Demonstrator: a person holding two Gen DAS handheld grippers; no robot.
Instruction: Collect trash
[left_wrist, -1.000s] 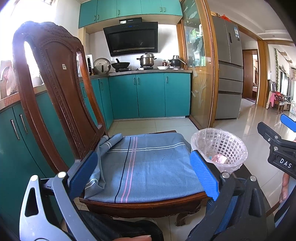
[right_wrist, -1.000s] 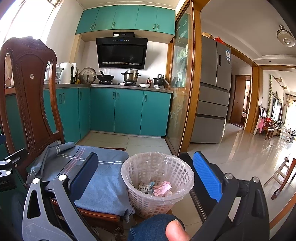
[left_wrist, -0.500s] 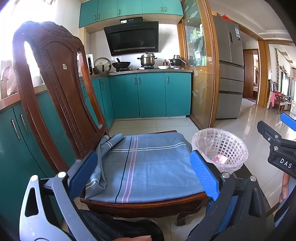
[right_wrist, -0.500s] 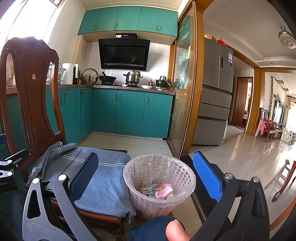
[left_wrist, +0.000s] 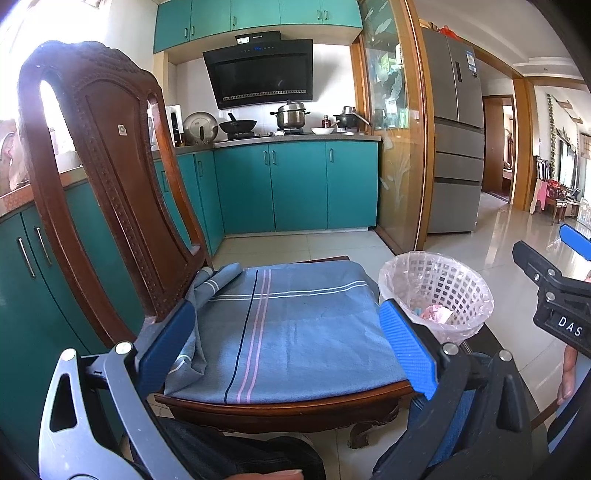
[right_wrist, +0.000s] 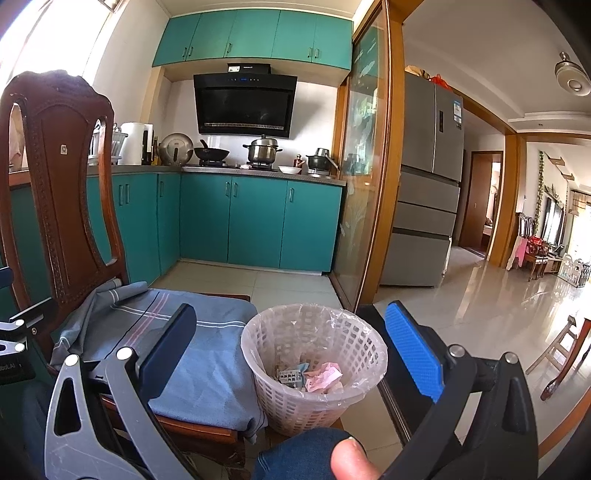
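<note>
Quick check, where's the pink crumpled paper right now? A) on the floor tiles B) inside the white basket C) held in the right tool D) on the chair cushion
B: the pink crumpled paper lies at the bottom of the white basket, and the right tool is open and empty.

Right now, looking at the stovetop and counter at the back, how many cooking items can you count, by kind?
Steel stockpot with lid: 1
Black wok: 1
Dark pot with long handle: 1
White bowl: 1
Round pan lid leaning against the wall: 1
Total: 5
</note>
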